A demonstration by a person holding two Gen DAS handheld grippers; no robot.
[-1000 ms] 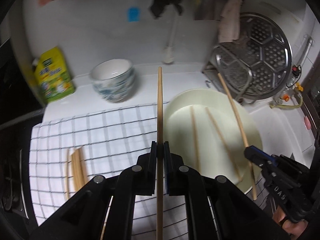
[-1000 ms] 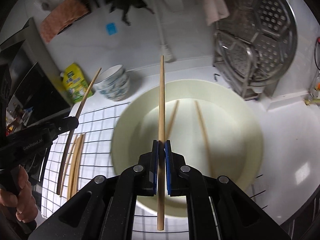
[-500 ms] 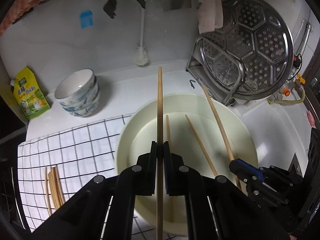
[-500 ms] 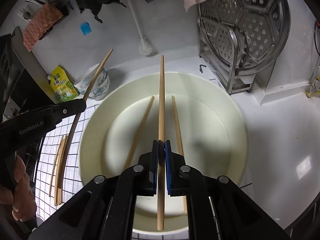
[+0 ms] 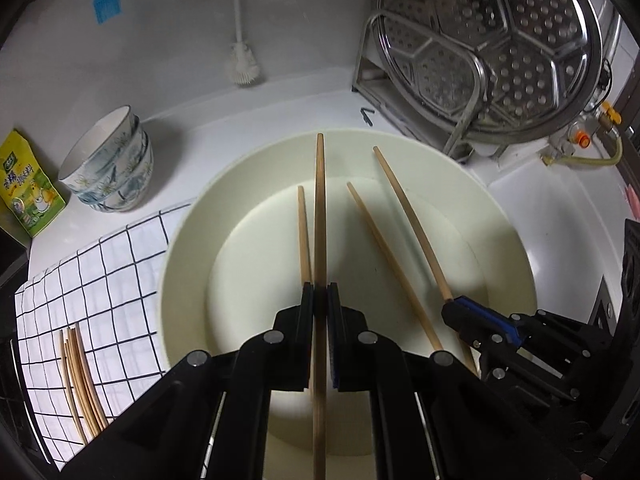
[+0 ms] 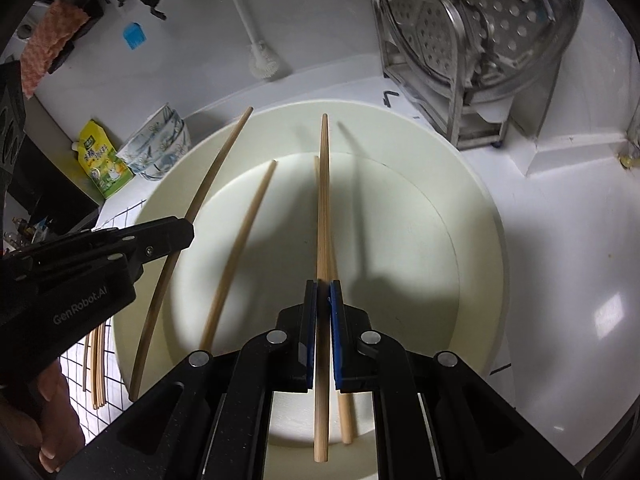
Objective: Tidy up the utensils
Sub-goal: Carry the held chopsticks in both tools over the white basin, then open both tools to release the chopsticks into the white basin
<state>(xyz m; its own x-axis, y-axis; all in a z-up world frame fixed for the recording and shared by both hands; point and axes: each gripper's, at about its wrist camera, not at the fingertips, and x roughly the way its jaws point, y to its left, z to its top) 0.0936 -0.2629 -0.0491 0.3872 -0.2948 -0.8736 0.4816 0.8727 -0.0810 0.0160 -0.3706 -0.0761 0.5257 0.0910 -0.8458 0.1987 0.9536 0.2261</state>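
Both my grippers over the cream basin [image 5: 192,248] — left gripper [image 5: 320,292] clamped tight on one chopstick [image 5: 320,208], right gripper [image 6: 322,288] clamped tight on another chopstick [image 6: 323,200]. Two loose chopsticks [image 5: 380,248] lie in the basin. A bundle of chopsticks [image 5: 80,380] rests on the checked cloth [image 5: 100,264], left of the basin

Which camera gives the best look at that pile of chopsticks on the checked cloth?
The left wrist view: the bundle of chopsticks lies unobstructed on the checked cloth. In the right wrist view, the left tool hides most of it.
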